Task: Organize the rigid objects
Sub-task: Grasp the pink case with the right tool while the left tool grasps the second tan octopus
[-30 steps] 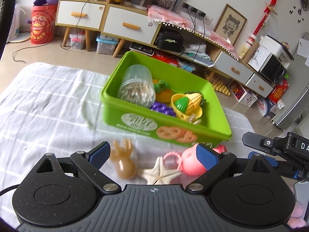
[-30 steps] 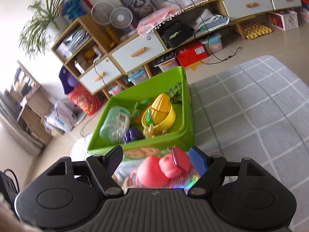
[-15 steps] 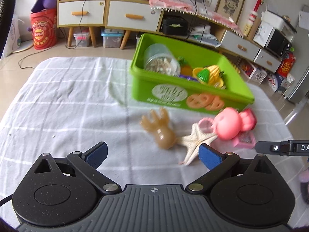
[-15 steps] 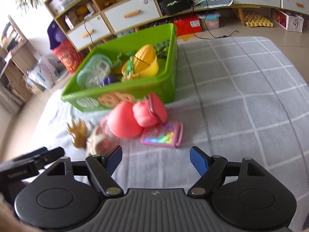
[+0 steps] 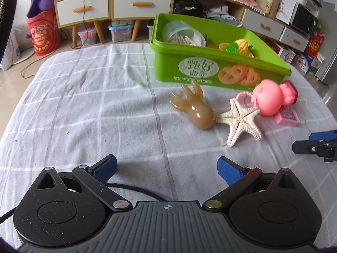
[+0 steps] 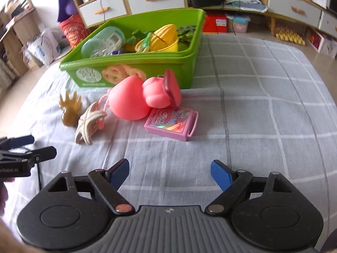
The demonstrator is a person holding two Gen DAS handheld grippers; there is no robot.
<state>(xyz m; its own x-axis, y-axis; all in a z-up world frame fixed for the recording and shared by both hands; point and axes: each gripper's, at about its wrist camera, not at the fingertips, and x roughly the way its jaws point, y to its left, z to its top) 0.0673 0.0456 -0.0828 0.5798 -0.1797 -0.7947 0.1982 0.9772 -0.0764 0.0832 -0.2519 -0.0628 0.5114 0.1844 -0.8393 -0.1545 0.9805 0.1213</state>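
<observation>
A green bin point(image 5: 219, 71) point(image 6: 189, 63) sits on the checked cloth and holds a clear jar, toy corn and other toy food. In front of it lie a tan hand-shaped toy point(image 5: 195, 109) point(image 6: 70, 109), a white starfish point(image 5: 242, 120) point(image 6: 88, 124), a pink round toy point(image 5: 271, 99) point(image 6: 130, 101) and a flat pink case point(image 6: 172, 124) point(image 5: 287, 117). My left gripper point(image 5: 166, 168) is open over bare cloth, short of the hand toy. My right gripper point(image 6: 169, 174) hangs short of the pink case, its jaws opening with nothing between them.
Low cabinets with white drawers point(image 5: 84, 10), storage boxes and a red drum point(image 5: 43, 35) stand on the floor beyond the cloth. The right gripper's fingers point(image 5: 316, 143) show at the right edge of the left wrist view. The left gripper's fingers point(image 6: 23, 149) show at the left edge of the right wrist view.
Both grippers have drawn back and down from the toys, which now lie further ahead on the cloth. The right jaws stand wider than before.
</observation>
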